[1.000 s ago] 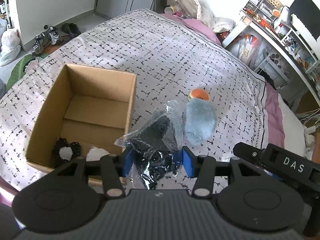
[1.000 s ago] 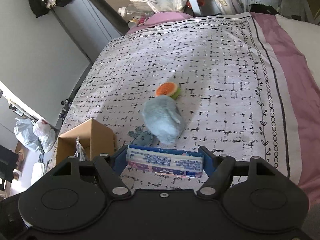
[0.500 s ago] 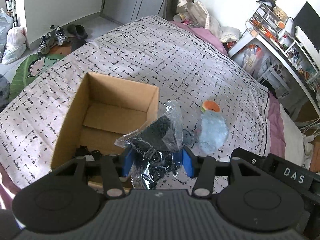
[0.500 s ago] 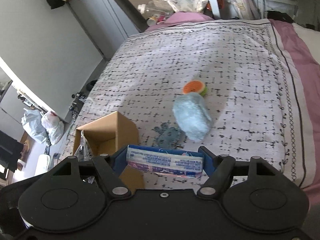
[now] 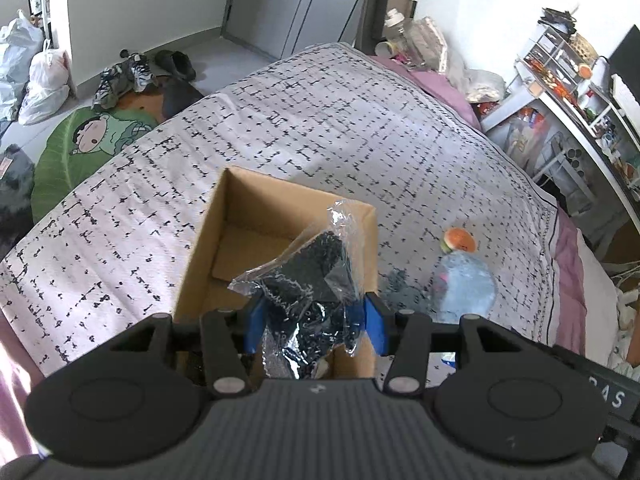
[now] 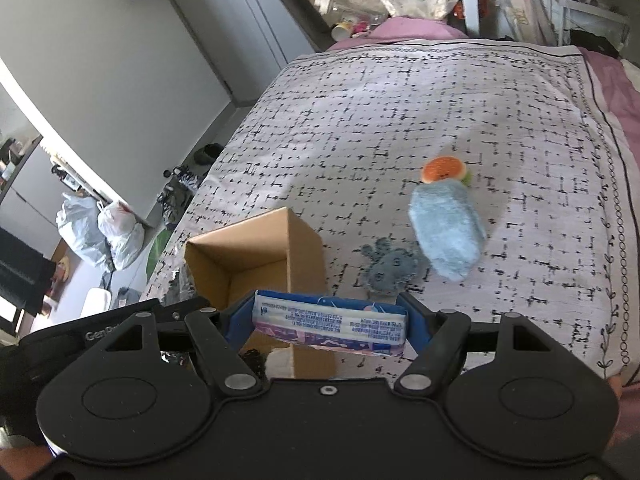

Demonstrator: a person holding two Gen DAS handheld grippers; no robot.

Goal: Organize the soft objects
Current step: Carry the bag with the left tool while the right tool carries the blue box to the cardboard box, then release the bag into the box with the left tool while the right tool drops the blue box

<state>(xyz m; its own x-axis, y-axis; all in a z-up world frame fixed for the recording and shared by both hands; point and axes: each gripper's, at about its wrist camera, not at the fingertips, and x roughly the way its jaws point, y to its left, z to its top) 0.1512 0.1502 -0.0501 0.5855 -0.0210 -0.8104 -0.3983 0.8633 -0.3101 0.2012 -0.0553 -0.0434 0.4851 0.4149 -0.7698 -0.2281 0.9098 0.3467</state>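
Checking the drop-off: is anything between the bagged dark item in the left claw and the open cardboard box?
Nothing visible. The left claw holds the clear bag of dark fabric right at the cardboard box, whose top is open. Only a few small items lie on its floor.

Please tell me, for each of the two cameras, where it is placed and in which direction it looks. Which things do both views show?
Left wrist: sits on the left gripper, looking forward and down over the cardboard box on the bed; its jaws hold a clear bag of dark items.
Right wrist: sits on the right gripper, facing down the bed; its jaws hold a flat printed packet; the left gripper's body shows at left.
Shared: box, blue plush, orange toy.
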